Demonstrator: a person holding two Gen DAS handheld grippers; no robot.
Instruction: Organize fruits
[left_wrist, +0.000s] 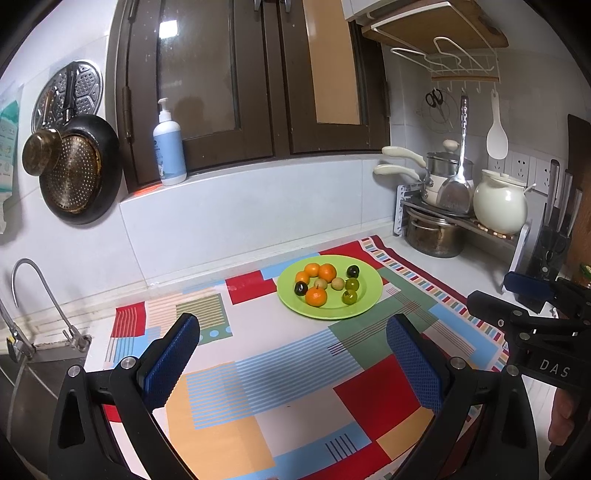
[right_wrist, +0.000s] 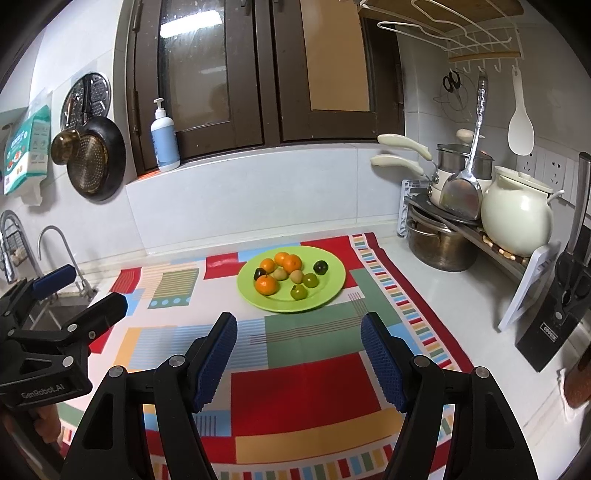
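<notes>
A green plate (left_wrist: 369, 295) (right_wrist: 332, 291) sits on a colourful patchwork mat (left_wrist: 288, 369) (right_wrist: 303, 391). It holds several small fruits: oranges (left_wrist: 316, 296) (right_wrist: 266, 285), green ones (left_wrist: 349, 297) (right_wrist: 298, 292), dark ones (left_wrist: 301, 288) (right_wrist: 320, 267) and pale ones (left_wrist: 337, 284) (right_wrist: 296, 276). My left gripper (left_wrist: 293, 334) is open and empty, above the mat in front of the plate. My right gripper (right_wrist: 299, 332) is open and empty, also short of the plate. Each gripper shows in the other's view, the right one (left_wrist: 495, 291) and the left one (right_wrist: 94, 290).
A sink with faucet (left_wrist: 33, 295) (right_wrist: 51, 251) lies left of the mat. Pots (left_wrist: 436, 232) (right_wrist: 439, 247), a white jar (left_wrist: 500, 203) (right_wrist: 517, 218) and a knife block (right_wrist: 561, 306) stand on the right. A soap bottle (left_wrist: 169, 151) stands on the sill; pans (left_wrist: 79, 170) hang on the wall.
</notes>
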